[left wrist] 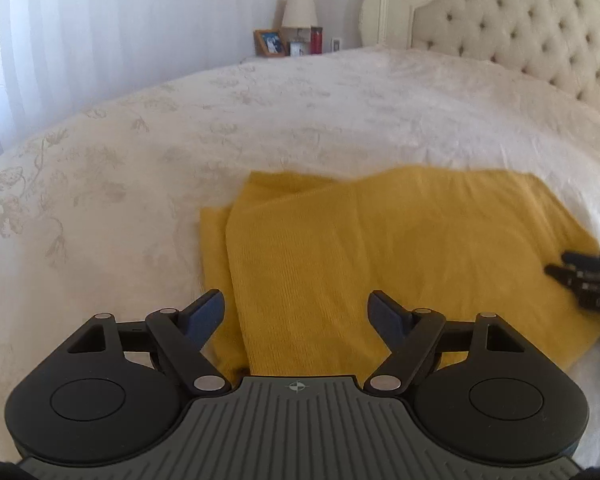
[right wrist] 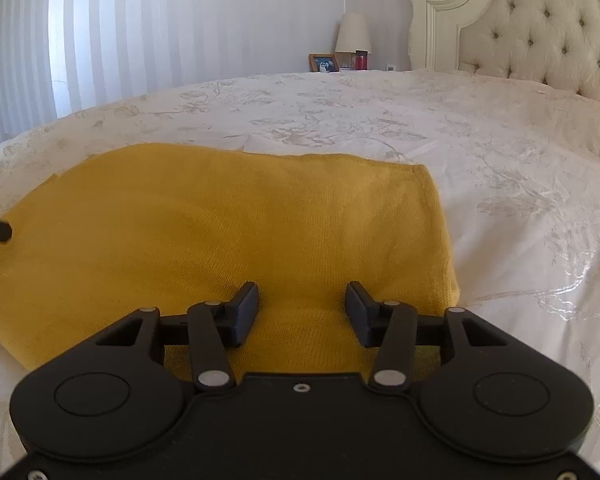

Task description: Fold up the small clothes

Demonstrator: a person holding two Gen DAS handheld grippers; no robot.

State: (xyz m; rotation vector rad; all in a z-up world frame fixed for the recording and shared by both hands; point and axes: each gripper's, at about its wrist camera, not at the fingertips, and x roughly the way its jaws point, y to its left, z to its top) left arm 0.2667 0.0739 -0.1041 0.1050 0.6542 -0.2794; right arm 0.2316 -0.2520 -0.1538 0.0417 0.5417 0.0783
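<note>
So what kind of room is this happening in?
Almost certainly a bedroom: a cream tufted headboard, a white floral-embroidered bedspread under the mustard-yellow knit garment, and a bedside lamp with a cream shade.

Tufted headboard (right wrist: pixel 548 36), floral bedspread (right wrist: pixel 380 112), lamp (right wrist: pixel 353 34).

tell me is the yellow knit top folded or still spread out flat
Partly folded: the yellow knit top lies on the bedspread with one layer lapped over another, an under-edge showing along its left side.

Yellow garment's (right wrist: pixel 220 240) near edge behind right gripper (right wrist: pixel 302 312)
</note>
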